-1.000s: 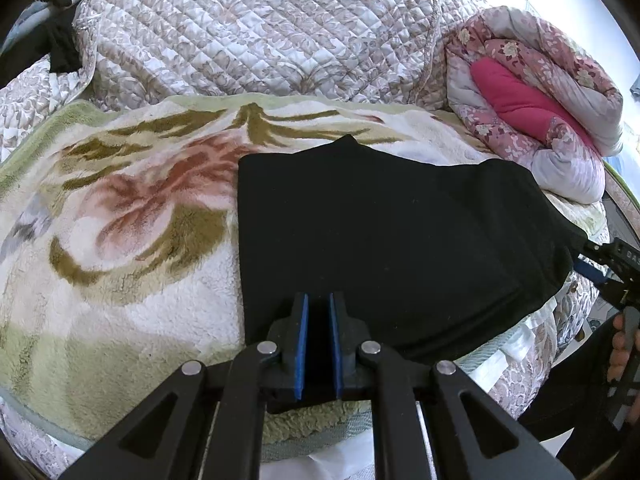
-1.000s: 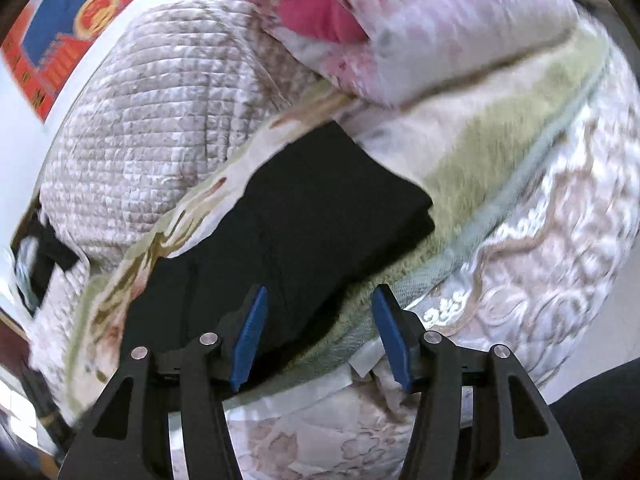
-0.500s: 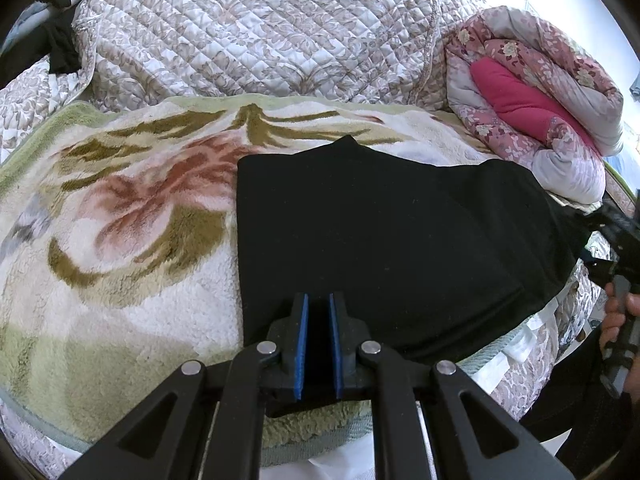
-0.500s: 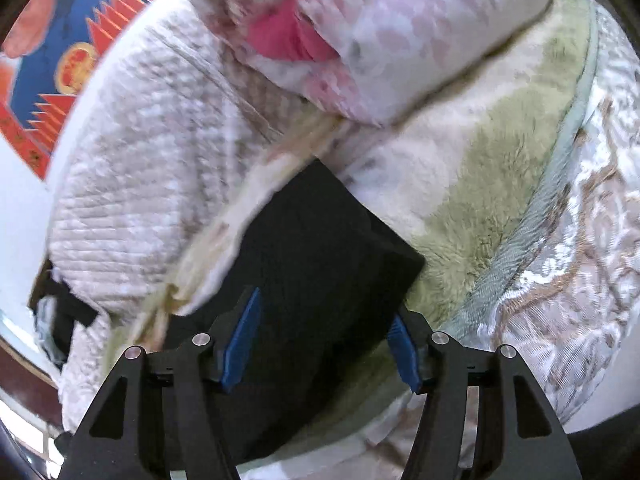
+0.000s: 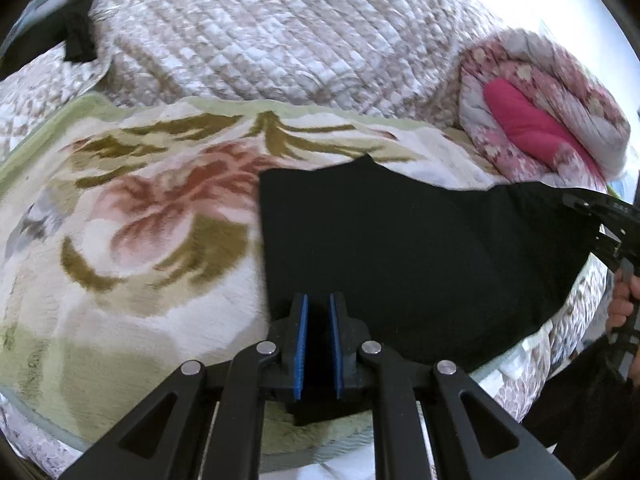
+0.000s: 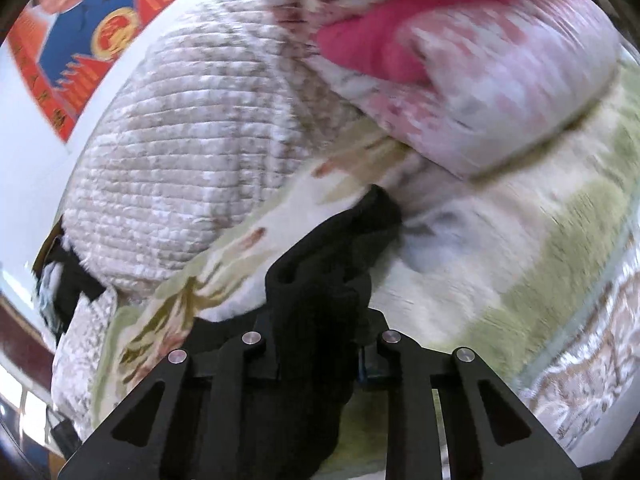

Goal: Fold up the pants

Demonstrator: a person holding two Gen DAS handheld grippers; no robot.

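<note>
The black pants [image 5: 420, 248] lie folded on a floral plush blanket [image 5: 140, 240] on the bed. My left gripper [image 5: 318, 320] is shut on the pants' near edge, black cloth between its blue pads. My right gripper [image 6: 320, 344] is shut on the pants' right end [image 6: 332, 264], which bunches up between its fingers and lifts off the blanket. In the left wrist view the right gripper [image 5: 600, 216] shows at the pants' far right end, with a hand behind it.
A quilted beige cover [image 5: 280, 40] rises behind the blanket. A rolled pink floral quilt [image 5: 540, 112] lies at the right, close above the right gripper [image 6: 460, 60]. The bed's edge with a patterned sheet [image 6: 580, 360] runs at the lower right.
My right gripper has moved onto the pants' right end and closed on it, bunching the cloth. The left gripper has kept its grip and barely moved.
</note>
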